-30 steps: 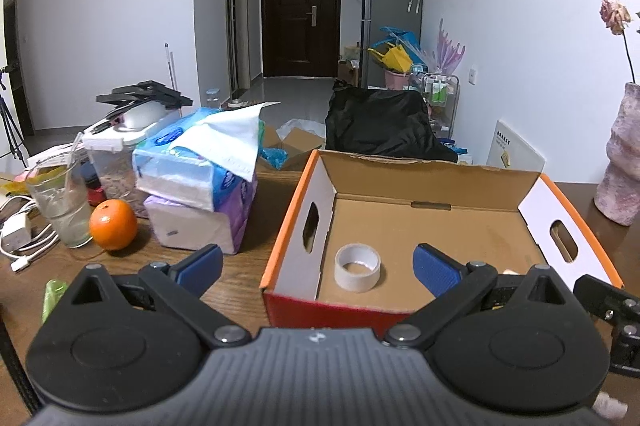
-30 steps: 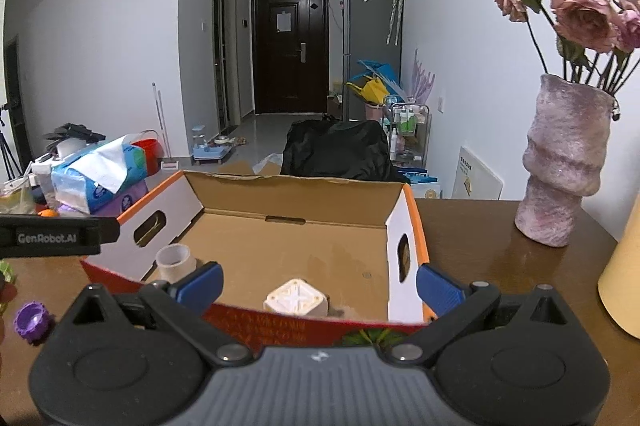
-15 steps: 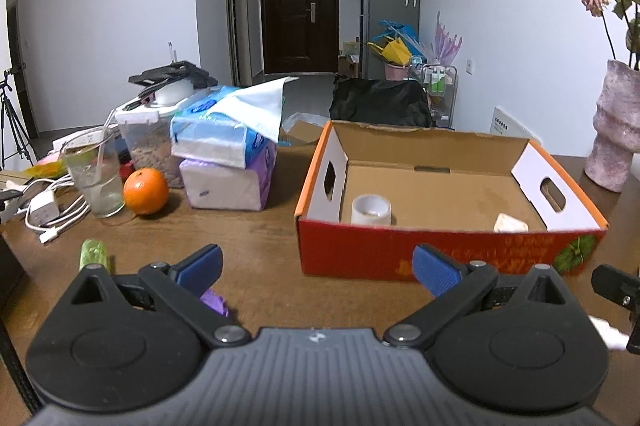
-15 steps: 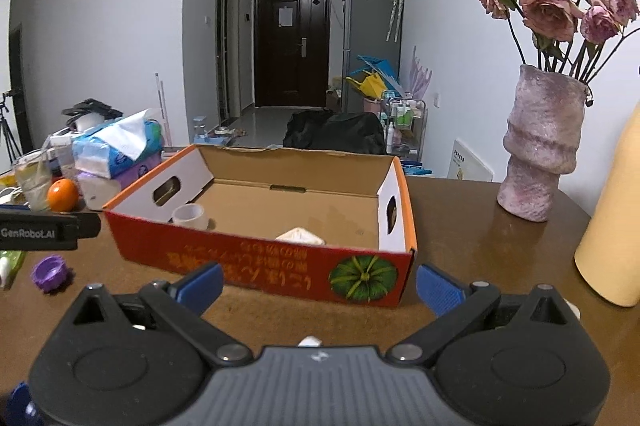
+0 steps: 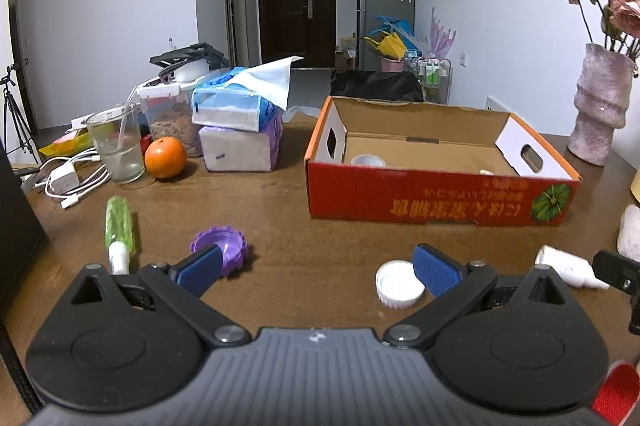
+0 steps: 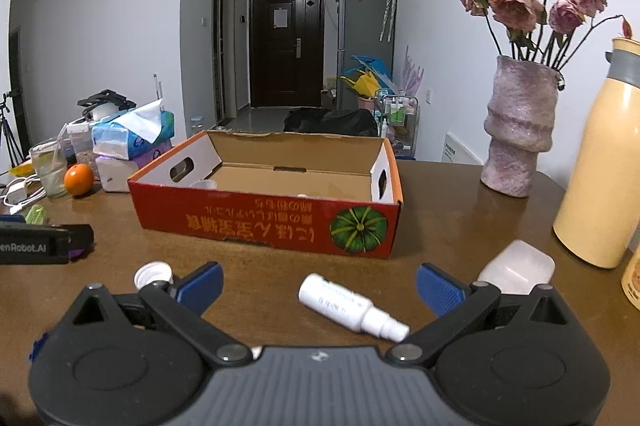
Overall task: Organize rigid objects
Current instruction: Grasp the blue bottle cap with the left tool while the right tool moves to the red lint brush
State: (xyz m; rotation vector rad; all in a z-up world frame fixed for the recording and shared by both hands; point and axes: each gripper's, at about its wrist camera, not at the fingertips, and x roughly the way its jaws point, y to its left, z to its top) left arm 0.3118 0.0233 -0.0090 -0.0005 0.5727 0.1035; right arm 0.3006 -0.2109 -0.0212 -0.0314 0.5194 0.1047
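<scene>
My left gripper [image 5: 318, 268] hangs low over the wooden table [image 5: 320, 238] with its fingers spread wide and nothing between them. Just ahead of my left-hand finger [image 5: 199, 269] lies the purple cap [image 5: 219, 241], partly hidden behind that pad. Farther out to that side lies the green spray bottle [image 5: 119, 226], its long axis running almost straight away from me, white nozzle end pointing back toward me. Touching the inner side of my other blue pad [image 5: 438, 269] in this view sits the white cap [image 5: 396, 285], open side up.

My right gripper [image 6: 318, 285] is also wide open and empty. Between its fingers, nearer the right-hand one, lies the white spray bottle [image 6: 346, 306] on its side; its long axis runs diagonally, flat base toward the box and away to the left, nozzle pointing back toward me and to the right. Beyond my right-hand finger [image 6: 438, 289] rests a pale translucent lid [image 6: 516, 268]. The white cap shows again just outside my left-hand finger.

Straight ahead of both grippers stands the red cardboard box [image 6: 264, 218], open on top, its long side facing me. Inside it, near the far-left end, sits a roll of tape [image 5: 368, 160]; a small white piece [image 5: 486, 171] shows above the front wall farther right.
</scene>
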